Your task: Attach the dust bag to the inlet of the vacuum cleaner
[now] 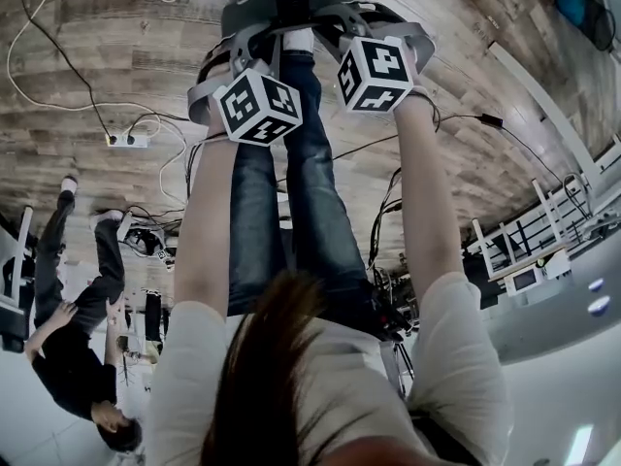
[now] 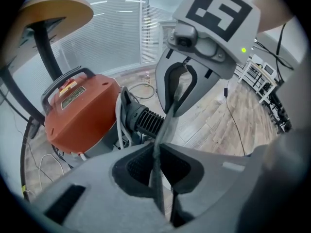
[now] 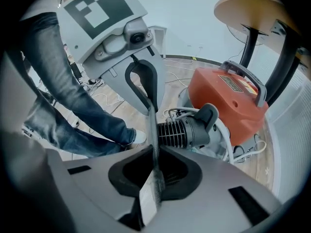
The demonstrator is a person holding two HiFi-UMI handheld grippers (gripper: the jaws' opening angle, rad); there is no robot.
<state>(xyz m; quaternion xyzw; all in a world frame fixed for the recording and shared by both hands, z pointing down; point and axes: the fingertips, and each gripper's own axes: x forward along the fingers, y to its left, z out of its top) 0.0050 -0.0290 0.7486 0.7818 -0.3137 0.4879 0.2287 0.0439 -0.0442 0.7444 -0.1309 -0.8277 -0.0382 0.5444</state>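
Two tools work one sheet: L tool (image 2: 158,152) and R tool (image 3: 154,154) are each pinched narrow on the same thin grey dust bag (image 2: 168,115). The bag is seen edge-on and runs taut btwn them. It hangs in front of the black ribbed hose cuff (image 2: 146,121) of the orange vacuum cleaner (image 2: 77,115); contact w/ the cuff can't be told. The vac stands on the wood floor (image 2: 214,125), near the operator's jeans-clad legs (image 3: 68,101).
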